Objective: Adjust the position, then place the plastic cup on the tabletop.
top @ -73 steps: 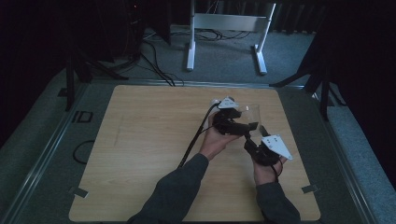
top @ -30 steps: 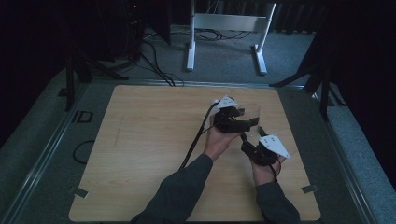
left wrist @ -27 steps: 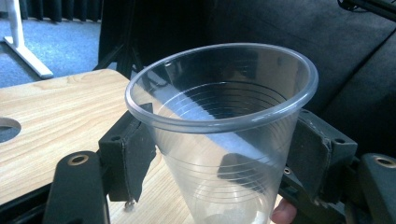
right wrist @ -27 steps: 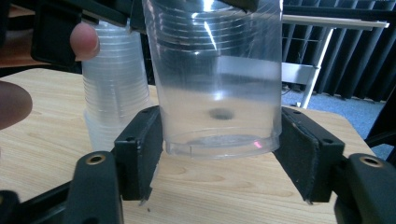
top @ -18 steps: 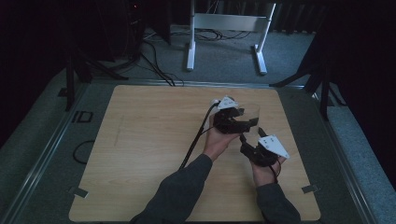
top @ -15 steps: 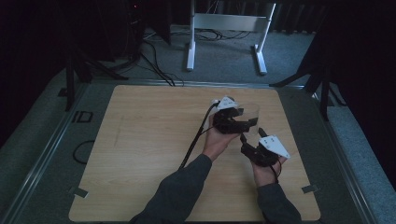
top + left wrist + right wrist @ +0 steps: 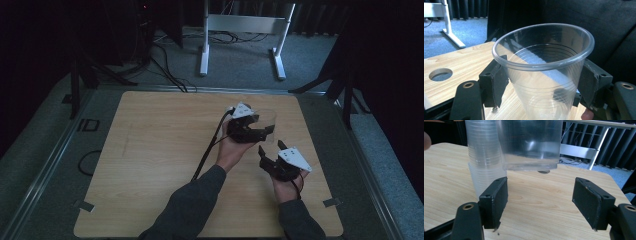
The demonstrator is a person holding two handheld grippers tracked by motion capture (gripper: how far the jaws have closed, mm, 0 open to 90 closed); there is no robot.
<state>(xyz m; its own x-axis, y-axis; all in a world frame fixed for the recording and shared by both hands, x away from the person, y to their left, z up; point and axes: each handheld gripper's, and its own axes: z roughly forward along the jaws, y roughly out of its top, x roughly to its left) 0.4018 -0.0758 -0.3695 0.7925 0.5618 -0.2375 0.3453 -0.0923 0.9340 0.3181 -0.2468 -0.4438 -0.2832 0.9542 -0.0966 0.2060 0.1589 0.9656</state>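
A clear plastic cup is gripped upright in my left gripper, right of the table's centre. In the left gripper view both pads press the sides of the cup below its rim, with my left gripper shut on it. My right gripper hovers just in front of it, open with nothing between its fingers. The right gripper view shows the cup's base raised above the wood, beyond my right gripper. A stack of clear cups stands to the left of it.
The wooden table has a round hole in its top, which also appears as the hole behind the raised cup. A white metal stand and cables lie on the floor beyond the far edge.
Hardly anything differs: my right gripper has drifted slightly left toward the cup. My left gripper stays where it was, shut on the cup.
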